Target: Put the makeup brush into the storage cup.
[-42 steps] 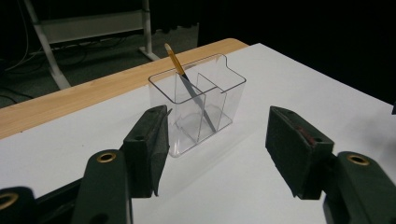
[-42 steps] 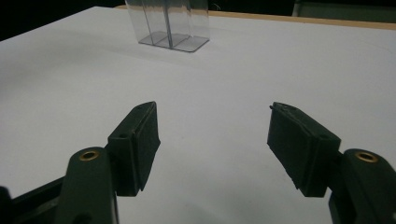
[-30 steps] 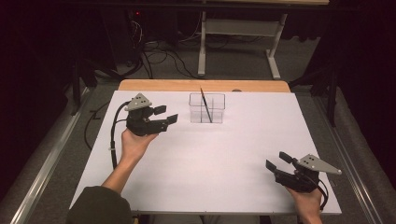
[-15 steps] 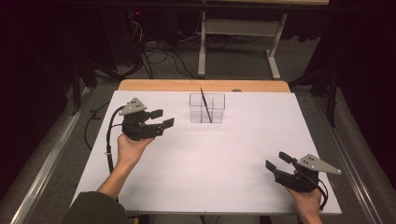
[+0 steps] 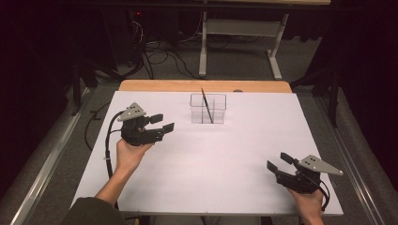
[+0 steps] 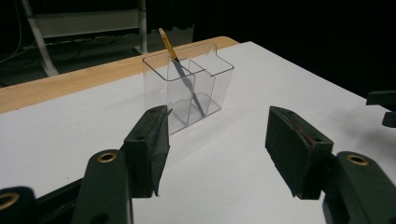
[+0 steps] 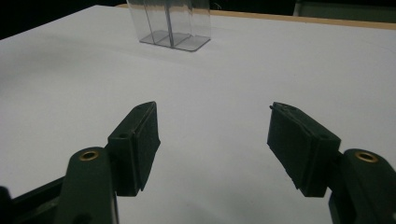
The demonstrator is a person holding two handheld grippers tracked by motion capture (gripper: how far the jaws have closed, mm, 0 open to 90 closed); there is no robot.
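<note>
Our right gripper (image 7: 215, 140) over the white table (image 7: 243, 70)

We see its two black jaws standing wide apart with nothing between them, and the base of a clear divided holder (image 7: 173, 25) well beyond them near the table's wooden far edge (image 7: 303, 19).

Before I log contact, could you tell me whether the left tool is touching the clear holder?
Apart: the high view shows bare table between the left tool and the clear holder.
</note>
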